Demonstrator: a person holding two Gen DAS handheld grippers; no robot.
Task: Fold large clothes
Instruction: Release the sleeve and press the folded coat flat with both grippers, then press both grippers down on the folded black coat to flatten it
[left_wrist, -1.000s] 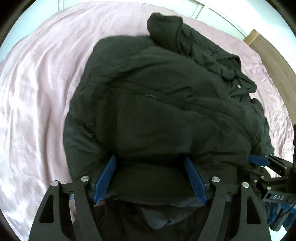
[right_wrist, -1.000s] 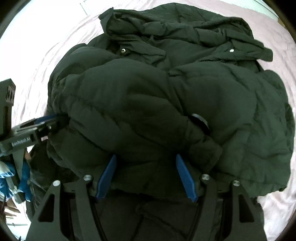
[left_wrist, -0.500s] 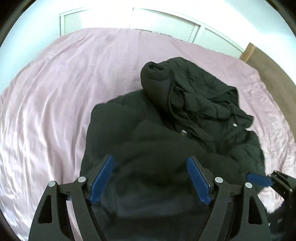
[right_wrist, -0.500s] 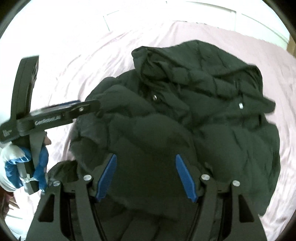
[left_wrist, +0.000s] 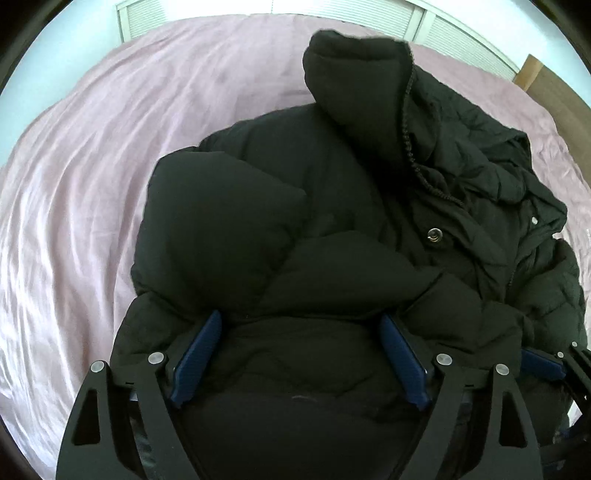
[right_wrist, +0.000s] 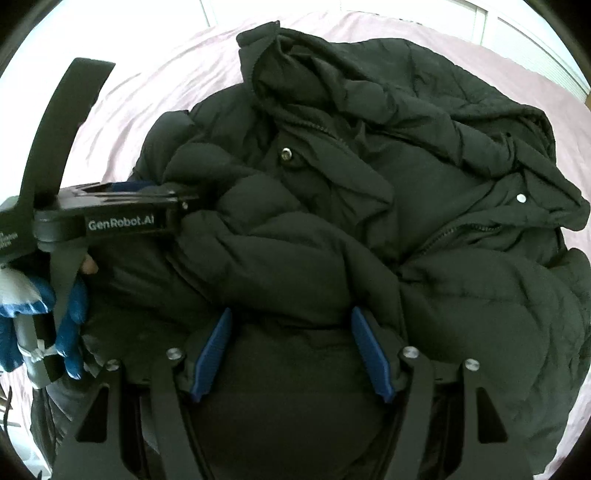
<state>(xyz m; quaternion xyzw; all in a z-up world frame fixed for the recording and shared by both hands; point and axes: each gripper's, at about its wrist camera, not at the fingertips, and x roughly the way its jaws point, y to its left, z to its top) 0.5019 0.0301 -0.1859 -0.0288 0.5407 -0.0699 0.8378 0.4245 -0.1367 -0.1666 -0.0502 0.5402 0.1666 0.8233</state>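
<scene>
Jacket (left_wrist: 332, 229) fills the left wrist view: a black padded coat heaped on the pink bed sheet (left_wrist: 92, 177), its collar and zip standing up at the far side and a metal snap (left_wrist: 435, 235) showing near the middle. The left claw (left_wrist: 299, 354) sits at the jacket's near edge, its blue fingers (left_wrist: 195, 354) spread wide with a thick bulge of padded fabric lying between them; whether they actually press that fabric I cannot tell. A tip of the other tool shows at the jacket's right edge. A wooden headboard (left_wrist: 546, 85) sits beyond the jacket to the right

From the right wrist view the same jacket (right_wrist: 369, 221) lies rumpled on the sheet, hood and open front bunched at its far side, two snaps visible. The right claw (right_wrist: 291, 350) is likewise spread, blue fingers (right_wrist: 369, 350) either side of a fat roll of the near hem; firm grip or loose cradle is not clear. Left of the jacket, the left claw's black body reaches into the fabric, held by a blue-gloved hand (right_wrist: 70, 332)

As a judgement, the fold is at an early to middle stage: the near part seems to be gathered toward the collar, but the coat is lumpy, sleeves and hood untidy. Flattening, squaring and further folds remain
</scene>
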